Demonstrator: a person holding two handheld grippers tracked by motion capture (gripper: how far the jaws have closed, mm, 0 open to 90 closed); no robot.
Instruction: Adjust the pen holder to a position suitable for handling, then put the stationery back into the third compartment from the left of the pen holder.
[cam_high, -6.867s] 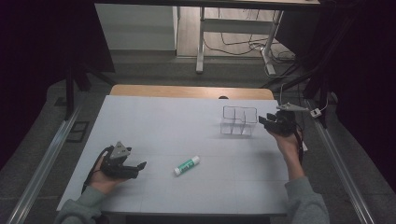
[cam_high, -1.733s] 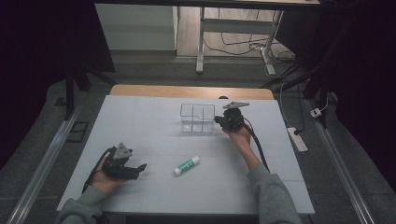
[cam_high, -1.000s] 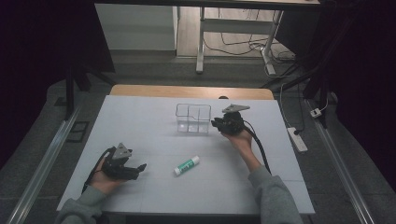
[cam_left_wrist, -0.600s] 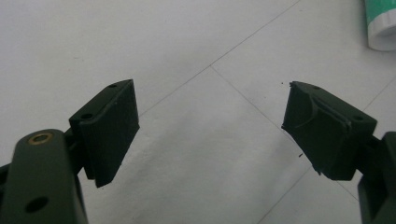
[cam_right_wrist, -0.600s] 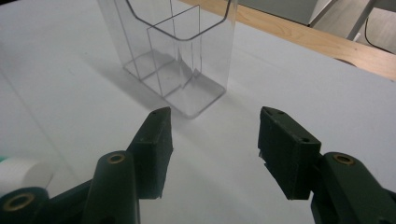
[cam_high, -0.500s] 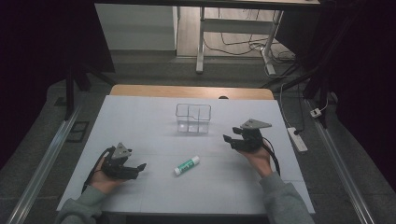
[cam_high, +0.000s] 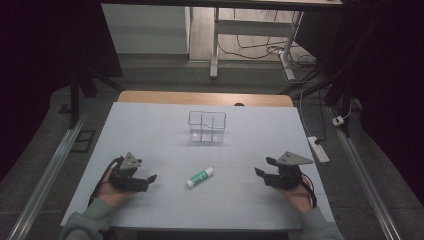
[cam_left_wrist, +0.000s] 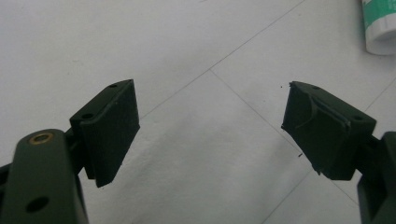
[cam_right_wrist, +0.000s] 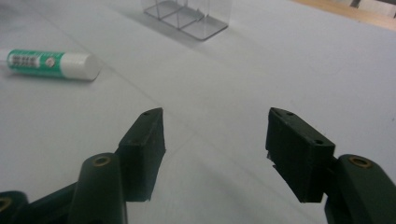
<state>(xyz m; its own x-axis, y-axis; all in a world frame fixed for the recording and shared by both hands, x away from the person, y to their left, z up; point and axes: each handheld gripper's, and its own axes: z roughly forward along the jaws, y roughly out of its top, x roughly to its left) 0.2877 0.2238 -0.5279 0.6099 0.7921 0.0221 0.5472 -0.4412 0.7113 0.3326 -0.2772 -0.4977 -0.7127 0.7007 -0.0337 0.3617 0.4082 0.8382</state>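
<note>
We take the glue stick as our landmark: a white tube with a green label, lying on its side on the pale table, tilted so that its white end points away from the person and toward their right. To the left of the glue stick, near the table's front edge, we see the left gripper resting in the person's left hand, its jaws spread wide with nothing between them and pointing toward the glue stick. In the left gripper view, the gripper looks down at bare table, and the white end of the glue stick sits at the upper right corner, apart from the jaws. To the right of the glue stick, well apart from it, we see the right gripper held in the right hand, its jaws also spread wide and holding nothing. In the right gripper view, the gripper points across the table, with the glue stick lying off to the upper left. Beyond the glue stick, farther from the person, stands a clear divided box, upright, well apart from both grippers; it also appears at the top of the right gripper view.
</note>
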